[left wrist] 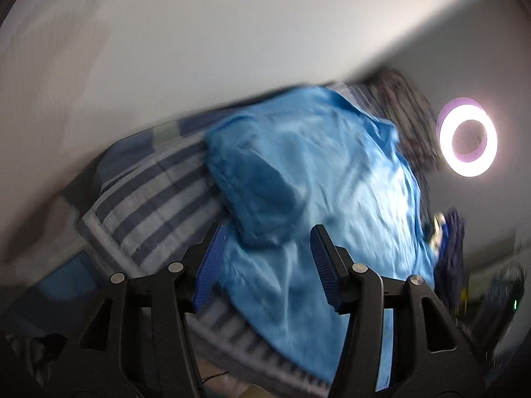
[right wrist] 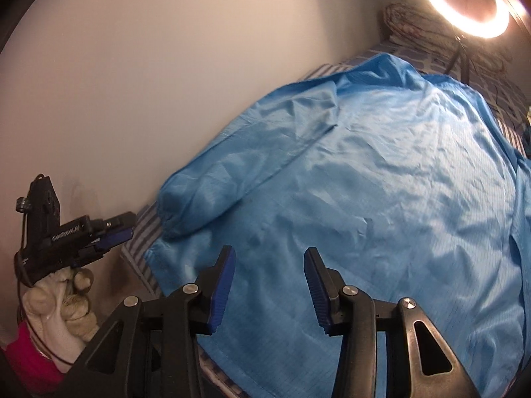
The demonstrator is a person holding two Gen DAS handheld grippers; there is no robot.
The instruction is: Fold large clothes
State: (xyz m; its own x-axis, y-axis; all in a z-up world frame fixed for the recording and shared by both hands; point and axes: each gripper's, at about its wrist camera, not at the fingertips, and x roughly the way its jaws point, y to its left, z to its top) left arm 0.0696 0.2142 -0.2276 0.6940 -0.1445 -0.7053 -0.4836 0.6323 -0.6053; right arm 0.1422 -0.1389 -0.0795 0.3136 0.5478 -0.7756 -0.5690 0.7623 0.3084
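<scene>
A large light-blue coat (right wrist: 381, 172) lies spread on a striped bed; it also shows in the left wrist view (left wrist: 315, 172), blurred. One sleeve (right wrist: 205, 195) is folded across the body near the wall. My right gripper (right wrist: 268, 282) is open and empty above the coat's lower hem. My left gripper (left wrist: 268, 258) is open and empty above the sleeve cuff (left wrist: 259, 199); in the right wrist view it (right wrist: 113, 232) sits at the far left, held by a gloved hand (right wrist: 66, 295).
The striped blue-and-white bedsheet (left wrist: 149, 199) lies against a pale wall (right wrist: 166, 66). A lit ring light (right wrist: 464, 3) stands at the bed's far corner; it also shows in the left wrist view (left wrist: 468, 139). A patterned pillow (right wrist: 418, 23) lies at the head.
</scene>
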